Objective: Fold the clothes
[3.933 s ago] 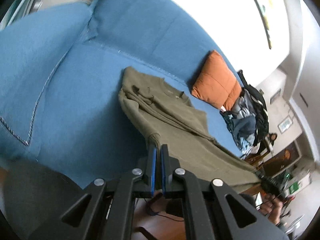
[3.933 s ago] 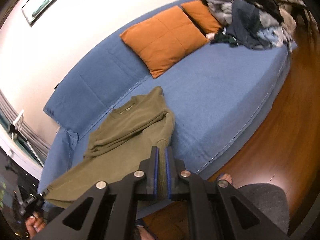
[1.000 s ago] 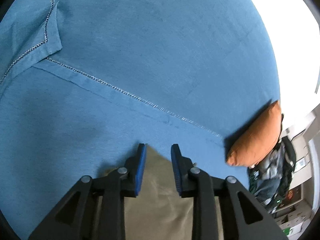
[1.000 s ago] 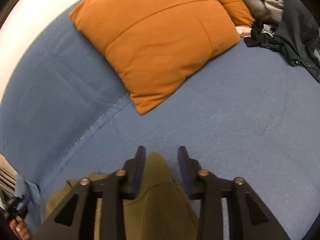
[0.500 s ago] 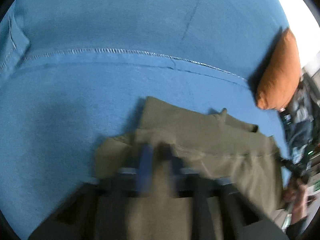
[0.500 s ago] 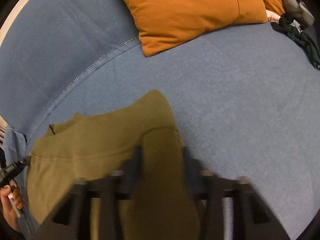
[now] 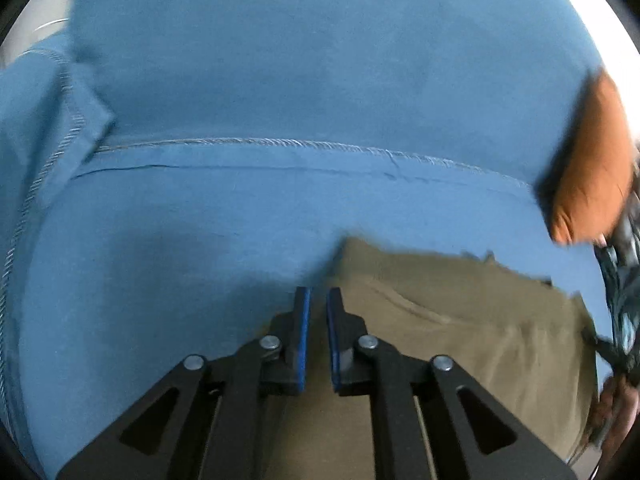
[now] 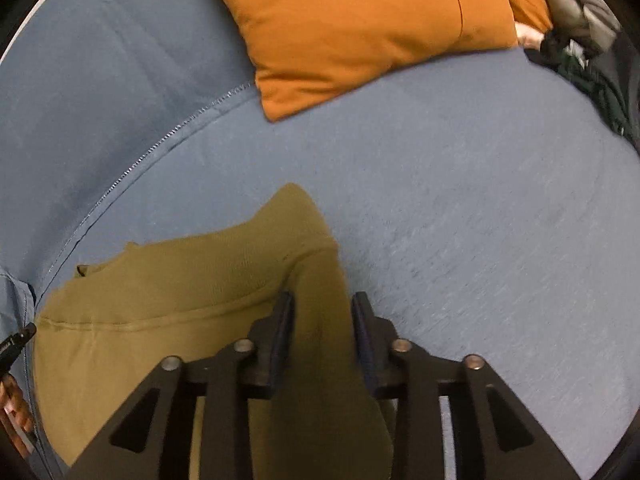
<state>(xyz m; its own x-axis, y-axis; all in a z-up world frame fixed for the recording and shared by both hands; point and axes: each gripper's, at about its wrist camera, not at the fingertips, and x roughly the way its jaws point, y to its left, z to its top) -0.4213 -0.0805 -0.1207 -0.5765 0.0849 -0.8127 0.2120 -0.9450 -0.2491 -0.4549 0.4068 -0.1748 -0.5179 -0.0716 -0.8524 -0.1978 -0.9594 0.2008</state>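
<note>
Your left gripper (image 7: 316, 300) and right gripper (image 8: 322, 308), jaws just reopening, released, straddle the olive knit sweater (image 8: 192, 300) on the blue fabric sofa (image 8: 460, 208).

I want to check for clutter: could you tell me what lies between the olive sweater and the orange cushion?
Only bare blue sofa seat lies between the olive sweater and the orange cushion, shown in the right wrist view.

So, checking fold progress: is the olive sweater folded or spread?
Folded: the olive sweater shows a doubled layer, its edge lying across the body.

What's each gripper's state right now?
Left gripper: nearly shut, just opening; grip on the olive sweater cannot be told.
Right gripper: open, just opened; sweater sleeve between jaws, unpinched.
</note>
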